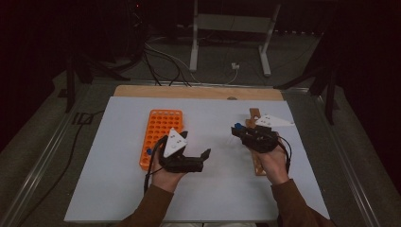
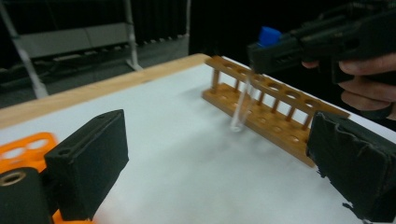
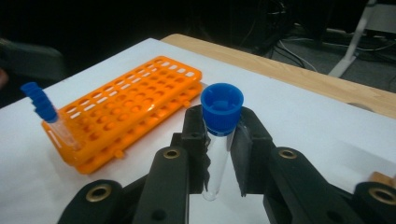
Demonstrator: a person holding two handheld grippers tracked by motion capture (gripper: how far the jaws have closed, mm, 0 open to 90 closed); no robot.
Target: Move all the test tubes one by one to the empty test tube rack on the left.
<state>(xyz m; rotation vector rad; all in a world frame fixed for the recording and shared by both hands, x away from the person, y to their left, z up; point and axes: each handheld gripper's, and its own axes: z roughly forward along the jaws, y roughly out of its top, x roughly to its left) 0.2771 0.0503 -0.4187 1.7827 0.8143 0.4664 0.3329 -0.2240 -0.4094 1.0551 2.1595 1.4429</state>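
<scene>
The right gripper (image 3: 219,154) is clamped tight on a clear test tube (image 3: 217,158) with a blue cap (image 3: 222,108). The tube stands up between its two black jaws, with the cap poking out above them. In the high view this right gripper (image 1: 239,131) hangs just over the long wooden rack (image 1: 257,161), and the hand holding it is over the near end of that rack. From the left gripper view the tube (image 2: 242,109) hangs down from the jaws in front of the wooden rack (image 2: 275,109); it looks a bit blurry, so I cannot tell if its tip touches the rack.

The left gripper (image 1: 195,153) is let go and wide apart, with nothing between its jaws. The orange rack (image 1: 160,135) sits right beside it, on its left. More blue-capped tubes (image 3: 46,114) stand at the near corner of the orange rack (image 3: 126,109). Everything rests on a white table (image 1: 217,189).
</scene>
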